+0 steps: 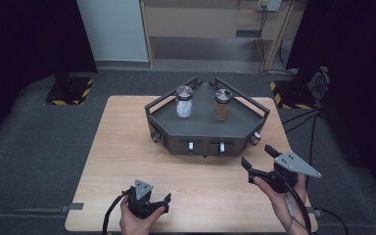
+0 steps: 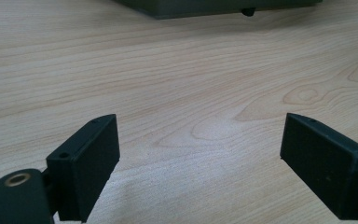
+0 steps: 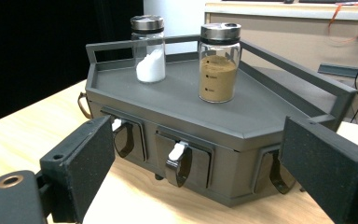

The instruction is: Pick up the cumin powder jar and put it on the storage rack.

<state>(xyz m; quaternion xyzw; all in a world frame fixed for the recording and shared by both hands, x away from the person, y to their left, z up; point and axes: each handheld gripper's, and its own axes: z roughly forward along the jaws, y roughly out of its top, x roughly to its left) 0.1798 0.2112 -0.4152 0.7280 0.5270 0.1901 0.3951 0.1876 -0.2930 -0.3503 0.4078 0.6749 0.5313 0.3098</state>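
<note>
Drawer handles (image 3: 179, 161) on the front of the grey rack (image 1: 205, 128) are faced mid-bench (image 1: 127, 147); the left tool (image 1: 152, 201), jaws apart and empty, is rested near the bench's front edge. The right tool (image 1: 260, 155), jaws also apart and empty, is held just beside the rack, and if a handle were pulled hard, the white-filled jar (image 3: 149, 49) or brown-filled jar (image 3: 219, 63) could be toppled.

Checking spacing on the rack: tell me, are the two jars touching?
Apart. In the right gripper view, grey rack floor shows between the white jar and the brown jar.

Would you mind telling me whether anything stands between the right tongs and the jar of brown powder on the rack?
Only the rack's own low rail. The right tongs stand open before the rack, and the brown-powder jar stands upright on its top tray, apart from the white-powder jar. Nothing else intervenes.
</note>
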